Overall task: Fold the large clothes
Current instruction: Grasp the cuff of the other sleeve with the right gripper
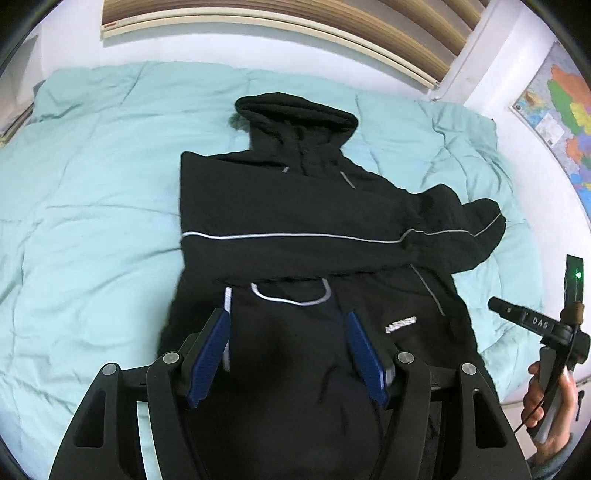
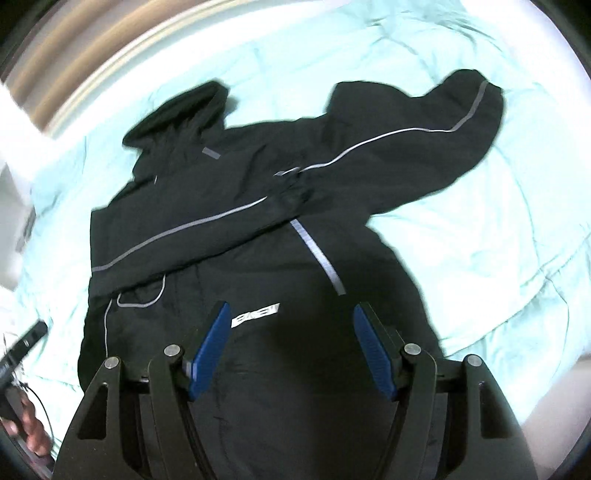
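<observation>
- The black jacket [image 1: 295, 206] lies front up on the pale green duvet [image 1: 92, 184], hood [image 1: 295, 114] pointing toward the headboard [image 1: 277, 22] and hem toward the person; in the right wrist view the same jacket [image 2: 229, 221] fills the middle of the frame
- One sleeve [image 1: 280, 236] is already laid straight across the chest, its thin reflective piping running side to side; it ends near the far shoulder, where the other sleeve [image 1: 476, 225] is bunched and sticks out over the duvet; that one reads as not yet folded
- Below the crossed sleeve the body is unfolded, with the white logo patch [image 1: 400, 325] and a looped pocket trim showing; the hood too lies flat and untucked
- My judgement: the fold is early, one sleeve done; the second sleeve, the body fold and the hood remain
- The left gripper [image 1: 288, 347] hangs over the lower body with its jaws spread and nothing between the blue pads; whether it touches the cloth I cannot tell
- The right gripper [image 2: 290, 347] is likewise spread wide above the logo area, holding nothing; its picture is blurred
- A map [image 1: 557, 122] hangs on the wall beyond the bed corner
</observation>
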A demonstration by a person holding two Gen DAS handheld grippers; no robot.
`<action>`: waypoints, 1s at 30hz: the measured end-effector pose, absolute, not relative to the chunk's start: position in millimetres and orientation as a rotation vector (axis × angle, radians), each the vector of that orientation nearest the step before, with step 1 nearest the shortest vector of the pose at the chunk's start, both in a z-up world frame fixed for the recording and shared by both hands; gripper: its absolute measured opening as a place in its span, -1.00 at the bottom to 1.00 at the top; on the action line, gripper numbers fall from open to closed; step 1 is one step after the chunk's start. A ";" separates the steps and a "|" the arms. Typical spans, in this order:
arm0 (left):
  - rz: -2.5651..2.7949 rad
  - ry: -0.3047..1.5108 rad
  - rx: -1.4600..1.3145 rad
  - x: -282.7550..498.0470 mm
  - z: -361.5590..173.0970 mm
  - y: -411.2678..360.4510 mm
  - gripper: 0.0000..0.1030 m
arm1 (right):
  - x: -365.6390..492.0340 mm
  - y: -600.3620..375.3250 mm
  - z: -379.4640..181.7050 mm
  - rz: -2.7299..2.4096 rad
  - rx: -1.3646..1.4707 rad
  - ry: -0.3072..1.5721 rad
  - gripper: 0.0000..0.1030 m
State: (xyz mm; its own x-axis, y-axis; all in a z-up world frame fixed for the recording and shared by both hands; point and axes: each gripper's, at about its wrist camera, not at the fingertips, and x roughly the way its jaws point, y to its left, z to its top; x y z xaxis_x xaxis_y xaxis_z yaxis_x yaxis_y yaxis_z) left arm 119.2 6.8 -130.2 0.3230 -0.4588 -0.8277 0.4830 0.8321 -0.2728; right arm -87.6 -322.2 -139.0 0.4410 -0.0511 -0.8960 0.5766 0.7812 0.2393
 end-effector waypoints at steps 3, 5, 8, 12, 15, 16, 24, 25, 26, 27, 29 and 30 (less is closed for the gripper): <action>-0.594 1.060 0.021 98.9 -122.4 -8.9 0.31 | -102.6 -356.1 -139.4 -0.419 0.594 1.033 0.37; -0.564 1.061 -0.005 86.9 -118.0 -25.6 0.31 | -109.0 -381.5 -139.2 -0.420 0.606 1.037 0.37; -0.563 1.077 -0.062 73.9 -115.4 -50.3 0.31 | -125.0 -424.5 -131.4 -0.419 0.616 1.023 0.37; -0.542 1.095 -0.075 56.9 -121.4 -93.6 0.31 | -142.8 -491.7 -126.4 -0.471 0.586 1.017 0.37; -0.528 1.101 -0.074 45.3 -126.6 -121.4 0.31 | -152.1 -543.0 -129.2 -0.504 0.608 1.010 0.37; -0.521 1.104 -0.078 42.7 -128.5 -129.0 0.31 | -153.5 -556.8 -129.8 -0.517 0.609 1.005 0.37; -0.443 1.117 -0.045 40.3 -129.6 -166.2 0.31 | -125.5 -704.1 -139.8 -0.598 0.615 0.911 0.39; -0.426 1.116 -0.042 42.3 -129.3 -167.2 0.31 | -115.5 -723.7 -144.5 -0.601 0.622 0.907 0.39; -0.413 1.119 -0.044 44.7 -129.7 -167.9 0.31 | -108.7 -738.1 -148.1 -0.603 0.630 0.909 0.39; -0.399 1.126 -0.047 47.8 -130.9 -168.6 0.31 | -98.7 -752.9 -153.4 -0.597 0.644 0.911 0.39; -0.369 1.150 -0.058 56.0 -136.3 -172.7 0.31 | -78.7 -773.8 -163.7 -0.572 0.670 0.906 0.39; -0.360 1.162 -0.062 59.7 -139.4 -175.0 0.31 | -70.9 -783.1 -168.9 -0.566 0.675 0.909 0.39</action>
State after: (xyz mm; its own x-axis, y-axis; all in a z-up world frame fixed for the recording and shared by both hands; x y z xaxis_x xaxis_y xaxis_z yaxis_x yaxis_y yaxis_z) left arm 59.7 -175.0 -139.4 0.3477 -0.3089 -0.8853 0.2453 0.9413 -0.2321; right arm -70.9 -783.1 -168.9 0.4991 -0.1581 -0.8520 0.6944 0.6611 0.2841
